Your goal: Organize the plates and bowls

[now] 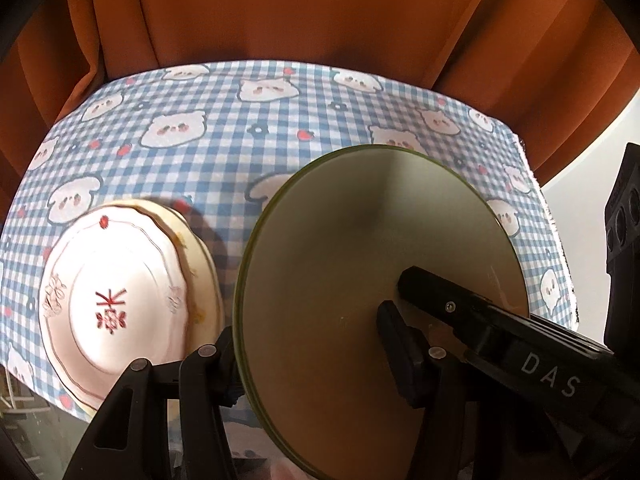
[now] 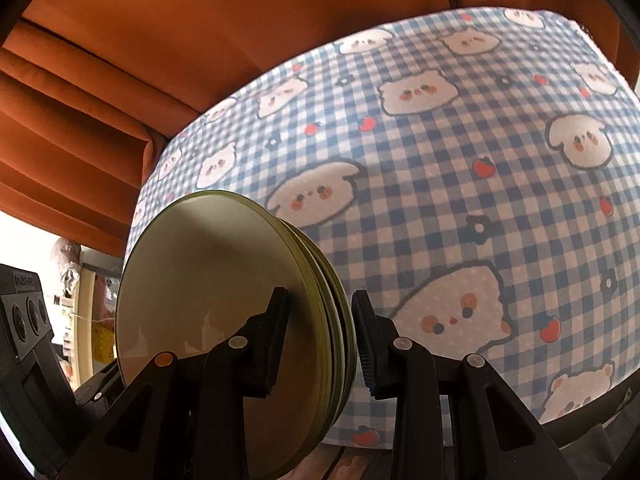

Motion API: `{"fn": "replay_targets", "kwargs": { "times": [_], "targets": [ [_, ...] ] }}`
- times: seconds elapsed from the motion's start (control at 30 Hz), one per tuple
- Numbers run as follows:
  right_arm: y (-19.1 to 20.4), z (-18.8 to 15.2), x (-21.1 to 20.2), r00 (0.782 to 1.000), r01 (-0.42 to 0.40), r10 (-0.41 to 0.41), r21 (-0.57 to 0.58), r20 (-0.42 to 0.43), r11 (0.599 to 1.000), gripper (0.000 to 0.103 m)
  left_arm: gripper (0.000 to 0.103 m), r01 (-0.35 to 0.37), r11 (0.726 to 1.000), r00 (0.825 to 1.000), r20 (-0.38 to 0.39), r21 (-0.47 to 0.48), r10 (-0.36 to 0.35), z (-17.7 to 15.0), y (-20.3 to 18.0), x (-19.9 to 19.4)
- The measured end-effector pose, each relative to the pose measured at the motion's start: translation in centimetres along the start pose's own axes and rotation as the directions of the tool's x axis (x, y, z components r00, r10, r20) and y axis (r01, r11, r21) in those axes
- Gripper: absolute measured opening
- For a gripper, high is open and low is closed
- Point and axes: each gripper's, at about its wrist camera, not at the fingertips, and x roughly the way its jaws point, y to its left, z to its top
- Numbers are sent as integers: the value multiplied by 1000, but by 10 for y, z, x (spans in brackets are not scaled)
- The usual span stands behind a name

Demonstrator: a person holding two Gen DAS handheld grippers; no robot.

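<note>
A stack of olive-green plates [image 1: 360,280] is held on edge above the checked tablecloth. My left gripper [image 1: 308,344] straddles its rim, one finger each side, and appears shut on it. My right gripper [image 2: 320,340] also straddles the stack [image 2: 208,272]; its left pad touches the plate face, while its right pad [image 2: 366,344] stands slightly off the rim, so its grip is unclear. Its finger [image 1: 460,304] lies across the plate in the left wrist view. A white patterned plate [image 1: 116,304] lies on a cream plate [image 1: 196,248] at the left of the cloth.
The blue-and-white checked cloth [image 2: 460,160] with cartoon animals covers the table. Orange curtains [image 1: 300,12] hang behind it. The cloth's right edge [image 1: 560,240] drops off near the green plates.
</note>
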Motion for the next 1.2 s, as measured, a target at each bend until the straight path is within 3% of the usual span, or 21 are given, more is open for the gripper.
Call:
{"fn": "replay_targets", "kwargs": {
  "times": [0.27, 0.63, 1.2],
  "targets": [
    [45, -9, 4, 998, 27, -29, 32, 53, 999, 35, 56, 36, 998, 999, 20, 56, -37, 4, 43, -21],
    [112, -21, 21, 995, 53, -56, 31, 84, 998, 35, 56, 67, 996, 997, 34, 64, -70, 5, 108, -42],
    [178, -48, 72, 996, 79, -81, 64, 42, 995, 35, 56, 84, 995, 996, -29, 61, -83, -11, 192, -43]
  ]
}}
